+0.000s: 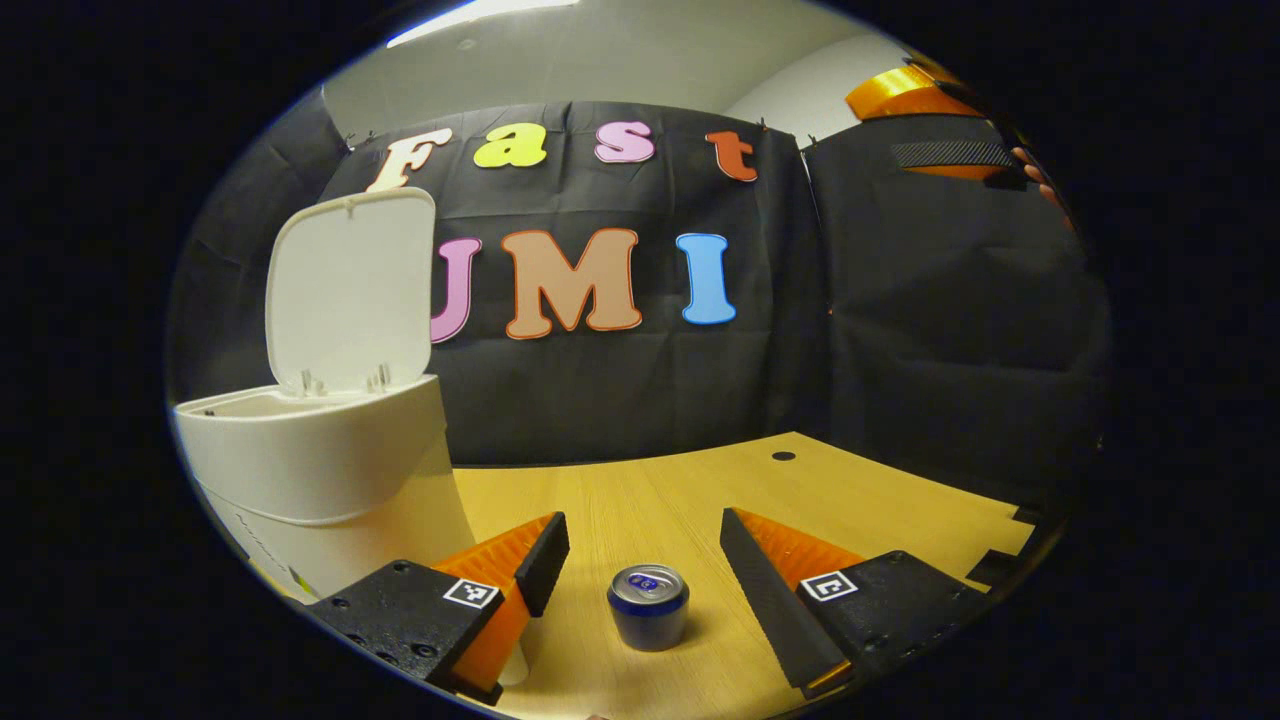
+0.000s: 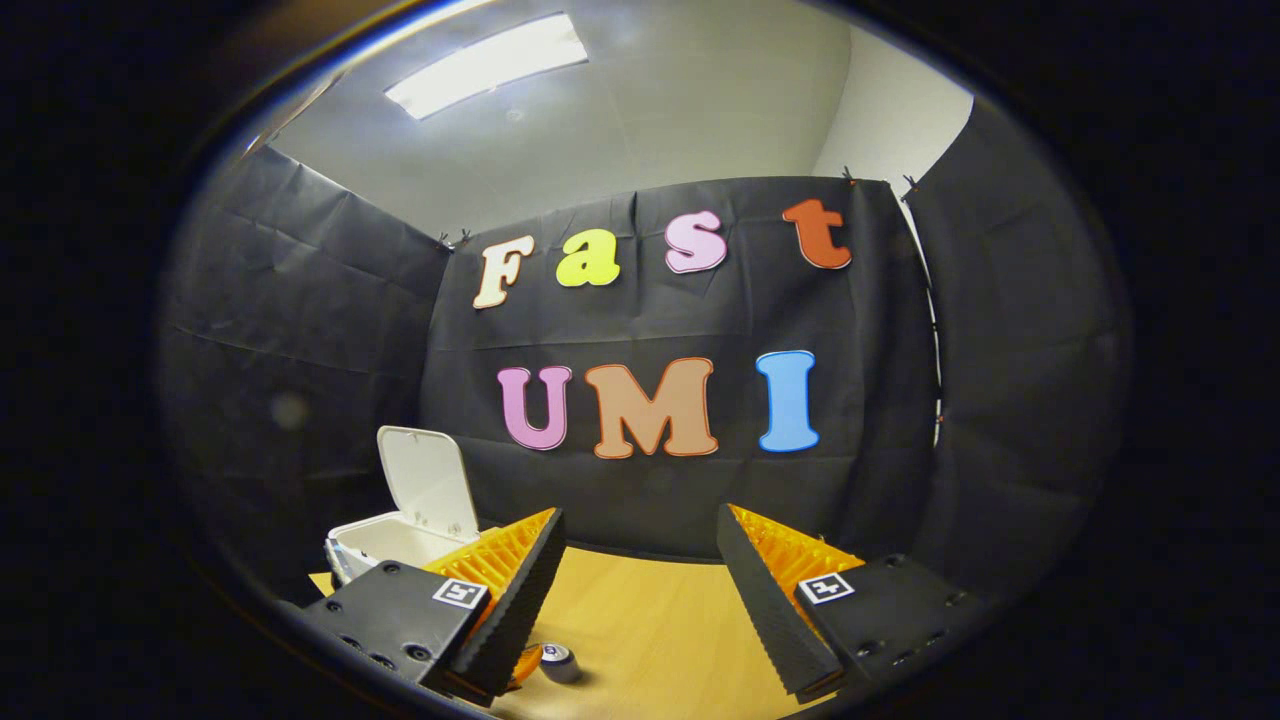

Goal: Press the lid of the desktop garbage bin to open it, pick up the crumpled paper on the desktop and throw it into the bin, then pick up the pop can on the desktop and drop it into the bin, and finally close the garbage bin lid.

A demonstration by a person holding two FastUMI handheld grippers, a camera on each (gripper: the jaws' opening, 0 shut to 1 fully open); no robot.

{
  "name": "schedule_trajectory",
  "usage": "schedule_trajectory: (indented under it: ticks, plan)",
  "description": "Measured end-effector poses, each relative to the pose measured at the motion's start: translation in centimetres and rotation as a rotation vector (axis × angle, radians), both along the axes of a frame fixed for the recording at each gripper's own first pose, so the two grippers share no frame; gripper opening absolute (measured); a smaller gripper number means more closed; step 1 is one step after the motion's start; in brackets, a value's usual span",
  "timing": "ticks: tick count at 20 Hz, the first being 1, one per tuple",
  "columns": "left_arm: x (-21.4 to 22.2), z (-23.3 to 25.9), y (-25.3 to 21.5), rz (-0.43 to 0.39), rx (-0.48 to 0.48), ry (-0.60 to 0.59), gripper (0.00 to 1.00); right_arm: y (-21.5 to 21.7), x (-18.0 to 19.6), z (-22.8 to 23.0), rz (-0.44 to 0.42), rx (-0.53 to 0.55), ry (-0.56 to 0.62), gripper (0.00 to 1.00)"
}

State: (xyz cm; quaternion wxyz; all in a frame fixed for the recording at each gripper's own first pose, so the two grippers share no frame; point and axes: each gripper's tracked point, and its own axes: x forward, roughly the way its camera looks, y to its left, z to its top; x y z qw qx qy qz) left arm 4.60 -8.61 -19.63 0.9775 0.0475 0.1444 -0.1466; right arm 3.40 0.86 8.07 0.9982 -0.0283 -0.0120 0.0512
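A recording booth set up inside an office-type room, not a home. Black cloth (image 2: 300, 330) hangs as walls on the back & both sides, clipped at the top corners. Above it, plain pale room walls & a white ceiling w/ a long fluorescent light panel (image 2: 487, 64). A light wood-grain desktop (image 1: 650, 500) w/ a round cable hole (image 1: 783, 456) serves as the work surface.

Dim booth, lit by ceiling light panel (image 2: 487, 64) w/ glare; sharp centre, fisheye-bent edges.
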Motion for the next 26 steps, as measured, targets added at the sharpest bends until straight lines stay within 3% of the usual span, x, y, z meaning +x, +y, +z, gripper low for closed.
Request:
schedule_trajectory:
  ticks: [9,13,15,21,26]
  plan:
    - [0.0,-8.4,-0.2,0.023,0.061,0.153,0.94,-5.0,-3.0,0.0,-0.165,0.026,0.0,0.96]
    - [0.5,-10.6,-0.1,0.054,0.07,0.199,0.93,-5.9,-3.3,-1.1,-0.188,0.03,0.05,0.96]
    - [0.5,-11.2,-0.1,0.075,0.062,0.225,0.79,-6.2,-3.3,-1.0,-0.188,0.018,0.056,0.96]
    - [0.6,-10.0,0.1,0.096,0.058,0.211,0.78,-7.4,-3.0,-1.5,-0.188,0.02,0.073,0.96]
    - [2.2,-5.6,-0.5,0.098,0.023,0.165,0.77,-8.6,-2.5,-3.0,-0.173,0.053,0.116,0.96]
